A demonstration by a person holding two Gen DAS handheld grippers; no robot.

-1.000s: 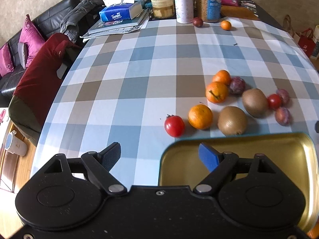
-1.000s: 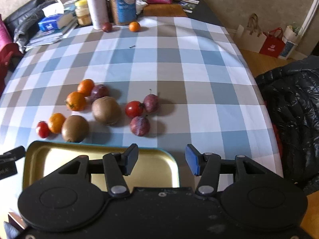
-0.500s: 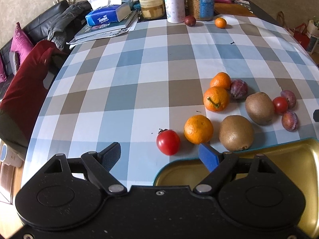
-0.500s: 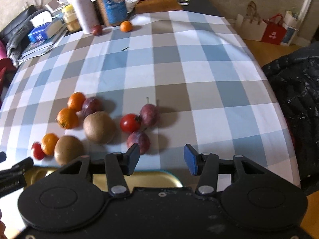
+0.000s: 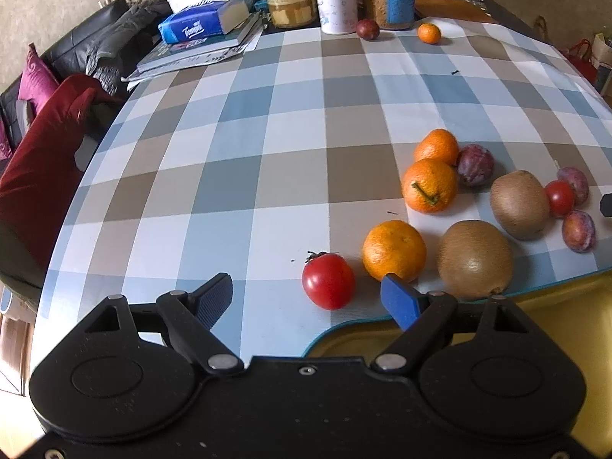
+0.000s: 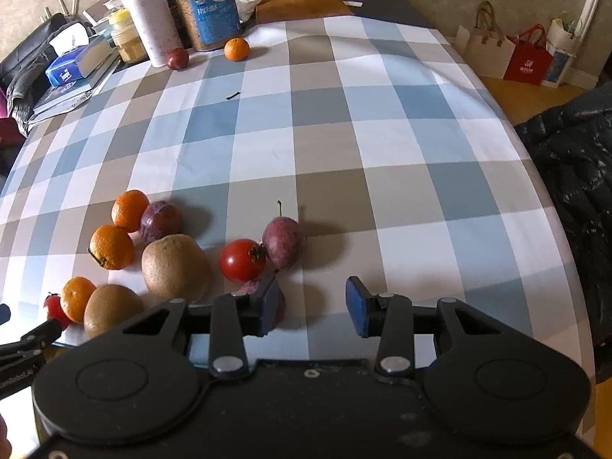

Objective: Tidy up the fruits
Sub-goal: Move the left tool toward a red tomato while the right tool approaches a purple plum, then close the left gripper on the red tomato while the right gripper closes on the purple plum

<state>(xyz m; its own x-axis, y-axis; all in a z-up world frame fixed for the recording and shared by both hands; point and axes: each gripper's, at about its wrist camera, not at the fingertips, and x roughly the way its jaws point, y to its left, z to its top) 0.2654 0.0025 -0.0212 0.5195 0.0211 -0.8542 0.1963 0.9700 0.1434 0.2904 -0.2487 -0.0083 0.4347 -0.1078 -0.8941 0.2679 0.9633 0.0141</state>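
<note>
The left tool (image 5: 306,296) hangs with jaws wide apart and nothing between them, low over the near left part of the worktop (image 5: 244,160), whose curved left edge drops toward a red cushion (image 5: 42,145) and sofa. Ahead of it the checked cloth lies bare well back to the books (image 5: 191,51) and jars at the far end — the widest free stretch in view. Just right of the gap sits a tomato (image 5: 328,281), then a tangerine (image 5: 394,250) touching the blue right finger in the picture, then a kiwi (image 5: 475,259) beside the rim of the gold tray (image 5: 554,306) at the near edge. The rest of the cluster — two more tangerines, a second kiwi (image 6: 175,267), plums and a second tomato (image 6: 242,260) — lies mid-worktop, close-packed. The right tool (image 6: 311,306) is likewise spread and empty, its left finger overlapping a plum (image 6: 254,288); to its right the cloth is free up to the worktop's right edge, where a dark jacket (image 6: 573,199) lies. Compared with a second ago both tools have pushed forward: the tray has slid almost out from under the right camera, and the fruit sits much nearer each tool.
</note>
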